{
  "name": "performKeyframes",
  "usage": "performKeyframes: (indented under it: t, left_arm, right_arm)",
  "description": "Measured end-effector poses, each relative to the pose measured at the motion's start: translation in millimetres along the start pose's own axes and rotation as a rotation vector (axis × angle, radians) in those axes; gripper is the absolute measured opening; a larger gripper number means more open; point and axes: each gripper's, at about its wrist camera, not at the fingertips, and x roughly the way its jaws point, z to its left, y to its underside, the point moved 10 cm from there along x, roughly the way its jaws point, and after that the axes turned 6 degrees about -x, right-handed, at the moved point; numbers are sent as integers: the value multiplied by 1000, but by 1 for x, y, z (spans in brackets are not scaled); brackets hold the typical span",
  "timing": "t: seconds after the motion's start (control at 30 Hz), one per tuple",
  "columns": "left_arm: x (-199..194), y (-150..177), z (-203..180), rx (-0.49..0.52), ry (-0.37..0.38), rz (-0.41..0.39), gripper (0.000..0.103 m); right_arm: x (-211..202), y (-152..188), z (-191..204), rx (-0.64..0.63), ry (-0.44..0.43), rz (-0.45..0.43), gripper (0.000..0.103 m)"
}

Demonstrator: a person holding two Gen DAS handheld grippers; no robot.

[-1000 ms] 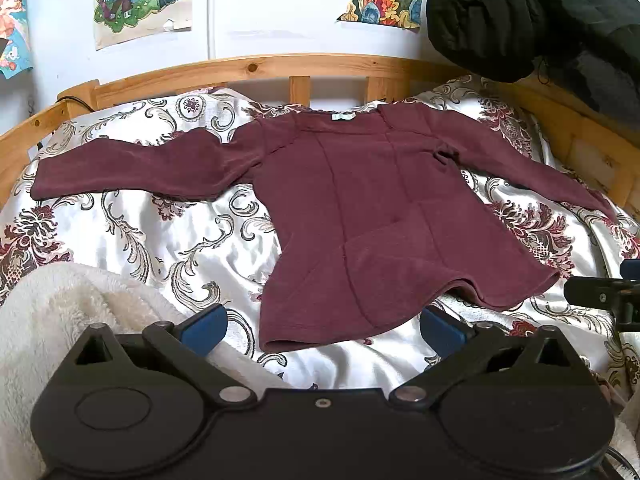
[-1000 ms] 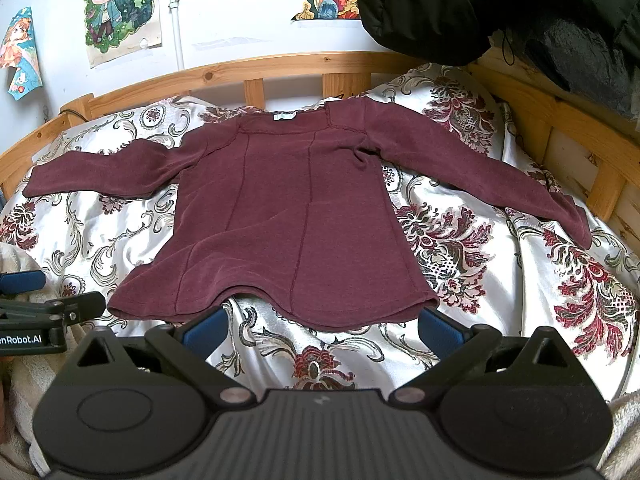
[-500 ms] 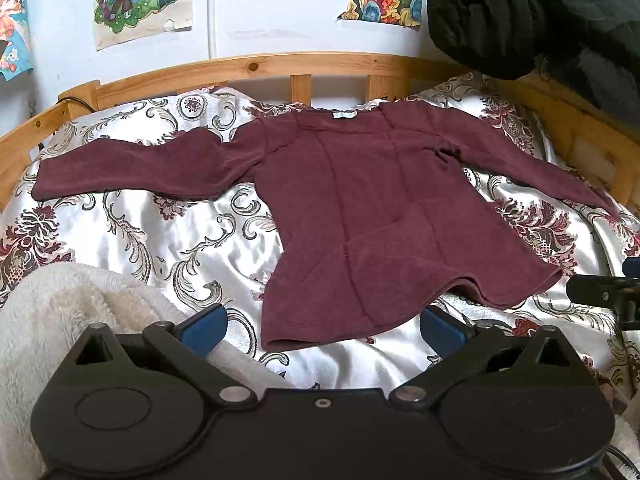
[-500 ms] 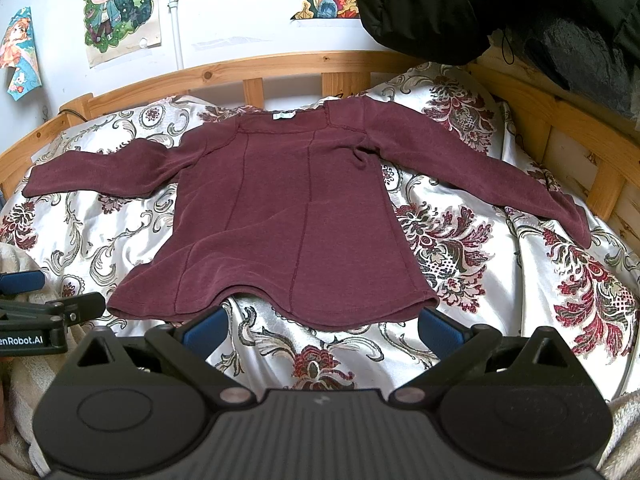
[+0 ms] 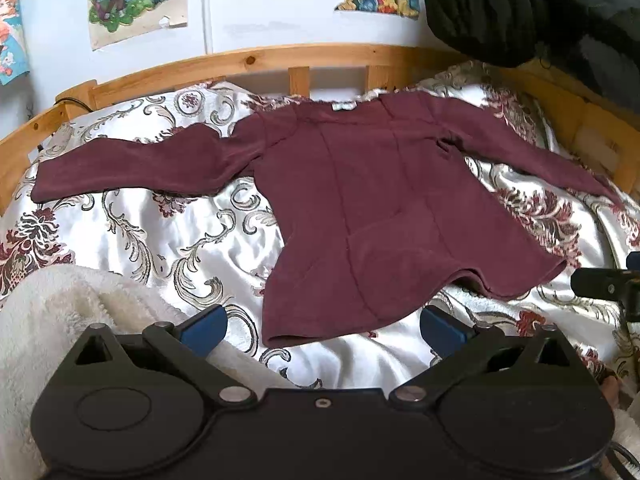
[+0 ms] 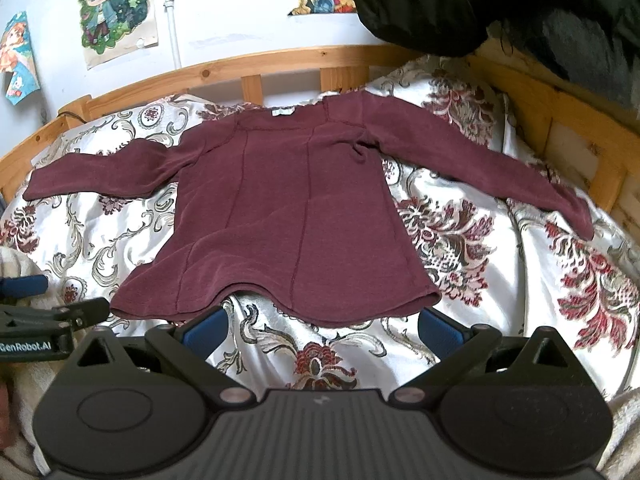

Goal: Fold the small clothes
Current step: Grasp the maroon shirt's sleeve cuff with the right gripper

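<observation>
You are holding your left gripper [image 5: 322, 326] low and level, its blue fingers [image 5: 204, 326] spread wide, gripping nothing. Your right gripper [image 6: 322, 326] is hovering alongside, likewise level, fingers [image 6: 438, 330] parted and empty.

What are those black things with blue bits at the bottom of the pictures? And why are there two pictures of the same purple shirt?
Those black things are two grabbing tools, a bit like big tweezers. A person holds one in each hand. Each tool has a small camera that looks forward along its two blue-tipped fingers, so you get two pictures: one from the left gripper and one from the right gripper.

Both cameras look at the same bed. On its shiny flowered bedspread lies a dark red long-sleeved shirt, spread flat with both sleeves stretched out sideways. A fluffy white blanket sits at the near left corner, and a wooden bed frame runs round the back.

Neither tool holds anything. Both are open, with their fingers wide apart, just in front of the shirt's bottom edge. At the side of each picture you can see a bit of the other tool.
</observation>
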Motion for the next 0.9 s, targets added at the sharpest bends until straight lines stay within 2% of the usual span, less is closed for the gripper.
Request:
performKeyframes:
  t: [0.2,0.3,0.47,0.53,0.67,0.73,0.83,0.9]
  left_arm:
    - [10,-6,-8,37,18,70,102]
    - [17,-19,-15,60,39,109,102]
    - [28,-72,-32,158,59,58,102]
    - [38,-93,-39,167,84,61,102]
    - [69,-125,-60,95,226,137,102]
    - [89,-136,-71,76,269,145,102]
    - [119,-146,-81,67,243,67,102]
    - [134,-152,-82,53,228,-62,102]
  right_arm:
    - [8,-3,-10,110,-71,72,103]
    - [15,-11,-27,200,-90,88,103]
    - [32,-33,-91,445,18,78,103]
    - [39,-41,-122,532,48,71,103]
    - [54,-55,-183,676,125,21,103]
    - [64,-58,-210,733,158,-3,103]
    - [80,-60,-249,829,190,-57,103]
    - [89,-59,-270,885,210,-98,103]
